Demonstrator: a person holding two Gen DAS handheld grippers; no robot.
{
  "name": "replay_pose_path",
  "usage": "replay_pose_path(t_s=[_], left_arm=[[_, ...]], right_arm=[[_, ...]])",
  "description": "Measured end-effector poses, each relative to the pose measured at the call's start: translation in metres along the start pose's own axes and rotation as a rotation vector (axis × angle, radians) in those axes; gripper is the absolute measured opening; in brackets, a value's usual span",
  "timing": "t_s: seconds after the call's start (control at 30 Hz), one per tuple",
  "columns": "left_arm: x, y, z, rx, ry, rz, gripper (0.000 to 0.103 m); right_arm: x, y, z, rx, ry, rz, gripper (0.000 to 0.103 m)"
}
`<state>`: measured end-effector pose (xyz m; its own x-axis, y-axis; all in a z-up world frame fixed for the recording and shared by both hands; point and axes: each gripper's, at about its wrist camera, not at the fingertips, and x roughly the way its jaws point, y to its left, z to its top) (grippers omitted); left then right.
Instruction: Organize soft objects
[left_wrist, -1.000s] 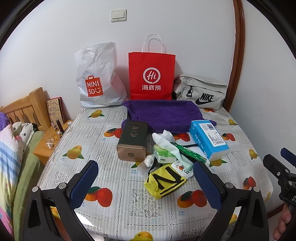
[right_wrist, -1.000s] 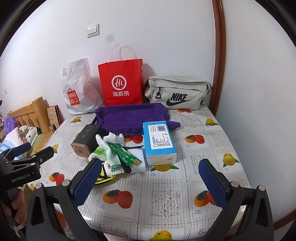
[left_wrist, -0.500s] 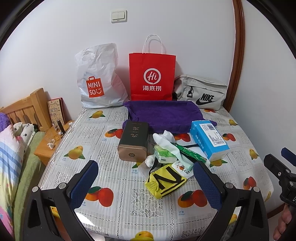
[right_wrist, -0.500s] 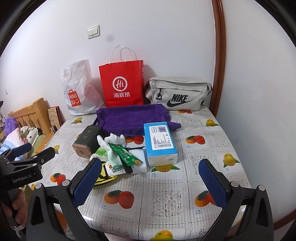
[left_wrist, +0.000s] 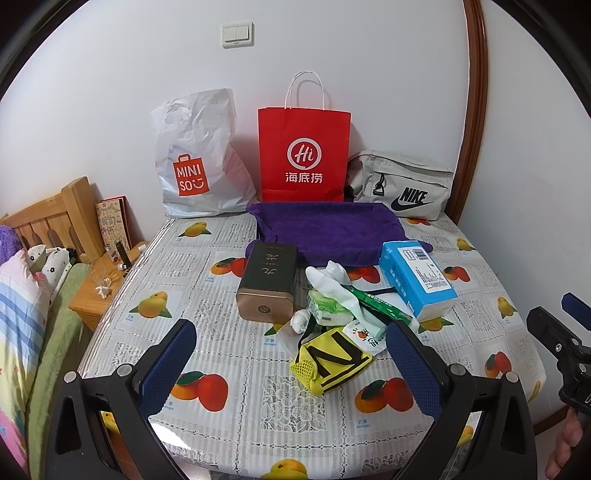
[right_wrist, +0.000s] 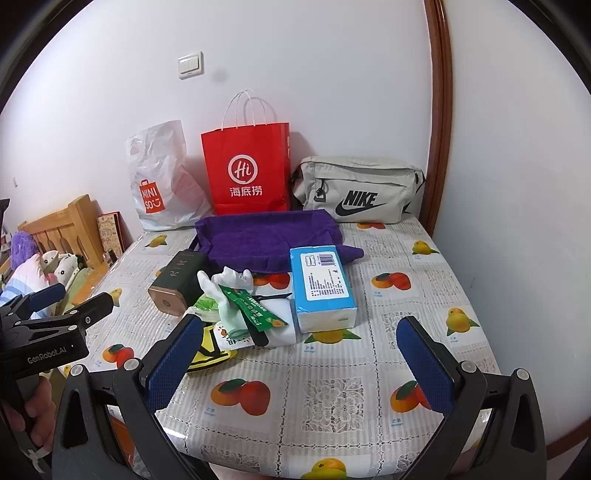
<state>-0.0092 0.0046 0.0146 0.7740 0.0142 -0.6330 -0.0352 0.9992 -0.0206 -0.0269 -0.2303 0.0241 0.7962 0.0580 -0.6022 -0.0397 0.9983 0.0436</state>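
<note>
A small pile lies mid-table: a yellow mesh pouch (left_wrist: 330, 360) with black stripes, white gloves (left_wrist: 334, 280), a green tissue pack (left_wrist: 325, 308), a green sachet (right_wrist: 255, 308) and a blue tissue pack (left_wrist: 417, 277). A dark tin (left_wrist: 267, 280) with a copper end lies left of the pile. Behind it spreads a purple towel (left_wrist: 328, 229). My left gripper (left_wrist: 288, 354) hovers open over the table's front edge, just short of the yellow pouch. My right gripper (right_wrist: 299, 350) is open too, in front of the blue tissue pack (right_wrist: 321, 284), holding nothing.
Against the wall stand a white Miniso bag (left_wrist: 195, 166), a red paper bag (left_wrist: 303, 155) and a grey Nike bag (left_wrist: 402, 184). The table (left_wrist: 258, 406) has a fruit-print cover. A wooden bed and nightstand (left_wrist: 99, 291) lie to the left. A white wall closes the right side.
Both views have shifted very slightly, the objects sitting a touch lower in frame. Nothing on the table has moved, and both grippers stay open.
</note>
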Motion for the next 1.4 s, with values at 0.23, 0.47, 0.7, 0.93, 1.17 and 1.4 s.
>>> replay_pose_path(t_s=[0.23, 0.47, 0.7, 0.93, 1.17, 1.4], left_arm=[[0.0, -0.001, -0.001, 0.001, -0.001, 0.0, 0.103], [-0.001, -0.001, 0.0, 0.002, -0.002, 0.001, 0.103], [-0.001, -0.001, 0.0, 0.003, -0.002, 0.0, 0.103], [-0.003, -0.001, 0.0, 0.003, -0.003, 0.003, 0.103], [-0.001, -0.001, 0.001, 0.003, 0.006, 0.005, 0.103], [0.028, -0.001, -0.007, 0.011, 0.06, 0.008, 0.103]], right_arm=[[-0.002, 0.001, -0.001, -0.002, -0.003, 0.002, 0.103], [-0.003, 0.001, -0.001, -0.002, -0.006, 0.007, 0.103], [-0.004, 0.001, -0.001, -0.005, -0.009, 0.007, 0.103], [-0.005, 0.003, -0.001, -0.008, -0.011, 0.01, 0.103], [0.004, 0.005, -0.004, -0.013, -0.006, 0.022, 0.103], [0.024, 0.001, -0.011, 0.002, 0.03, 0.049, 0.103]])
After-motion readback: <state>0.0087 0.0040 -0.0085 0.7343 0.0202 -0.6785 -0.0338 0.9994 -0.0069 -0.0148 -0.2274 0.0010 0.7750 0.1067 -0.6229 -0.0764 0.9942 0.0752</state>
